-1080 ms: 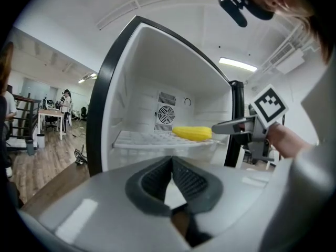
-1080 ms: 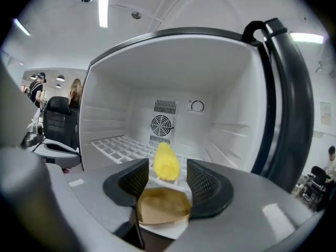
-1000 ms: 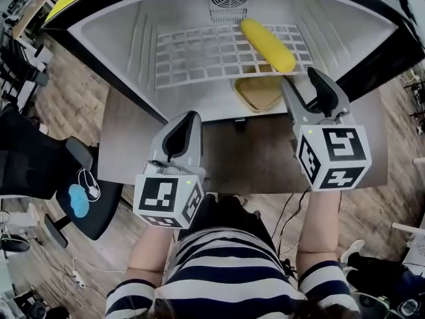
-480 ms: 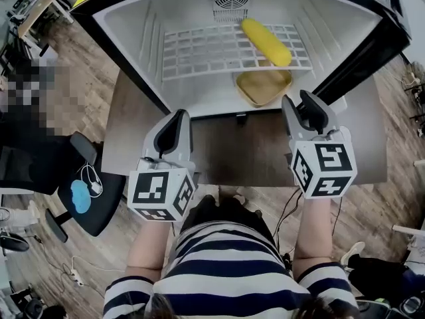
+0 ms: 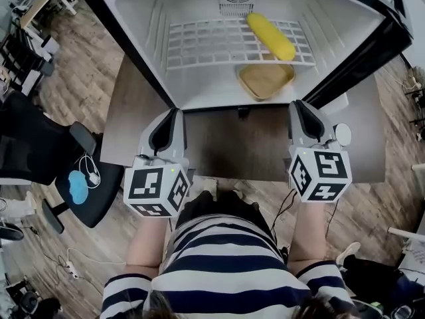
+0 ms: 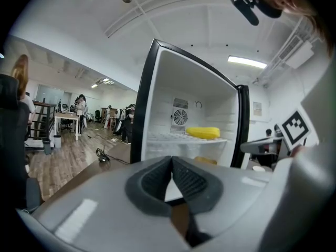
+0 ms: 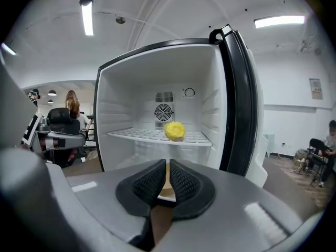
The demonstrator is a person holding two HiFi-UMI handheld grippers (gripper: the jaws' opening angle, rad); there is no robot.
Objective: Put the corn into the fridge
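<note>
From the head view, the corn lies on the wire shelf at the right of the open fridge, above a yellow tray on the fridge's bottom. Both grippers hover over the brown table just in front of it, the left gripper and the right gripper well apart. Along the left gripper view, the pads meet at their tips with nothing between them. Along the right gripper view, the jaws are closing to a thin slit, empty, and the corn shows end-on on the shelf beyond.
</note>
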